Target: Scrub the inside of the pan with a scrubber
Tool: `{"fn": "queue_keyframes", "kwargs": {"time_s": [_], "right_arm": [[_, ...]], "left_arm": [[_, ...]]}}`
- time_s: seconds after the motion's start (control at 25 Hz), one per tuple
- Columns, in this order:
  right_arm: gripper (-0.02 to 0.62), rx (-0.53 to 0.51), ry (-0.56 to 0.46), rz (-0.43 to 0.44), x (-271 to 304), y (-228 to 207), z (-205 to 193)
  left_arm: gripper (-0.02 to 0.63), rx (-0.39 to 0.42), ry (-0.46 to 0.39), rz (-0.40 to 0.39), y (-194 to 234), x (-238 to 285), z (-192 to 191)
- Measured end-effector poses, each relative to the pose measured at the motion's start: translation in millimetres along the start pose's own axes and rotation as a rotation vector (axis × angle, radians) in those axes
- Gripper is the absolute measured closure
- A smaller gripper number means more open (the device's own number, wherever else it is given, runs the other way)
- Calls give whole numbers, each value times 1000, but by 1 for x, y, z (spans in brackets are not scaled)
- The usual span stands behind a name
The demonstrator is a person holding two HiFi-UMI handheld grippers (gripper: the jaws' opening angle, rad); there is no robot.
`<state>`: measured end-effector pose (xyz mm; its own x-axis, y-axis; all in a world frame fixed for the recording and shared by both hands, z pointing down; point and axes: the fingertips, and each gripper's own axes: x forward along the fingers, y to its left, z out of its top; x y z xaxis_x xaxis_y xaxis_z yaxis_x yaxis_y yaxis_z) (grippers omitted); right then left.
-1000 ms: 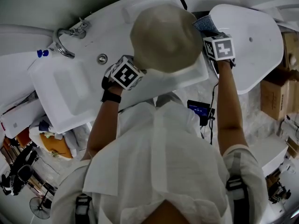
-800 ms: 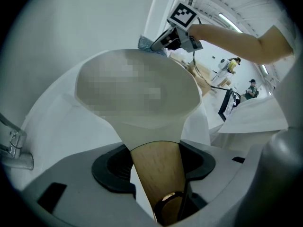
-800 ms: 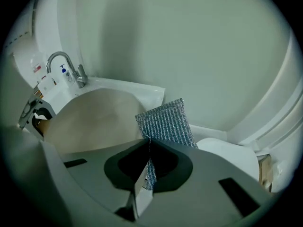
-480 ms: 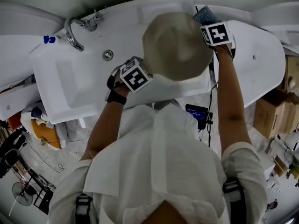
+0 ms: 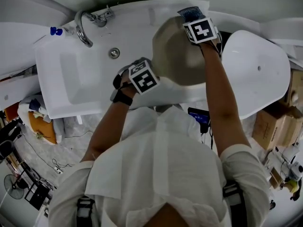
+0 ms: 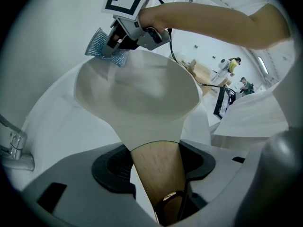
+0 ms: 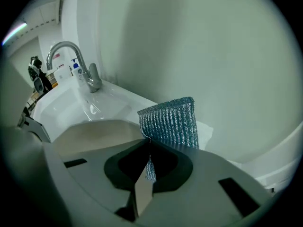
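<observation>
A cream pan (image 5: pixel 182 51) is held over the white sink counter (image 5: pixel 123 27). My left gripper (image 5: pixel 142 77) is shut on its wooden handle (image 6: pixel 158 174), and the pan bowl (image 6: pixel 137 93) tilts away from it. My right gripper (image 5: pixel 196 25) is shut on a blue-silver mesh scrubber (image 5: pixel 191 13) at the pan's far rim. In the left gripper view the scrubber (image 6: pixel 106 46) hangs at the pan's upper left edge. In the right gripper view the scrubber (image 7: pixel 170 122) sticks up from between the jaws, with the pan (image 7: pixel 94 134) just below and to the left.
A chrome faucet (image 5: pixel 85 25) and a drain (image 5: pixel 114 53) sit by the sink basin (image 5: pixel 71 79) on the left. A blue-capped bottle (image 5: pixel 56 30) stands behind the faucet. A white oval shell (image 5: pixel 255 74) lies to the right, cardboard boxes (image 5: pixel 272 126) beyond it.
The right gripper has carried the scrubber leftward, from beyond the pan's right side to its far rim. The left gripper has kept its hold on the handle.
</observation>
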<state>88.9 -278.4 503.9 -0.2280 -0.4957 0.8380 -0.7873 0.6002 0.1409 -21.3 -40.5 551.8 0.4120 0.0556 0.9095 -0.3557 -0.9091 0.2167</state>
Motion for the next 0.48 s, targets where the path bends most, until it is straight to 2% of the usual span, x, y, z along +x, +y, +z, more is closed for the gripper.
{"fn": "queue_keyframes", "kwargs": {"time_s": [0.2,0.32,0.48], "right_arm": [[578,27,-120,121,8,53,25],[578,72,-142,172,7,76,26],[578,127,-190,320,0,110,23]], "left_arm": [[332,9,2,-5,2,0,0],[331,9,-2,-4,2,0,1],[331,9,-6,-2,5,0,2]]}}
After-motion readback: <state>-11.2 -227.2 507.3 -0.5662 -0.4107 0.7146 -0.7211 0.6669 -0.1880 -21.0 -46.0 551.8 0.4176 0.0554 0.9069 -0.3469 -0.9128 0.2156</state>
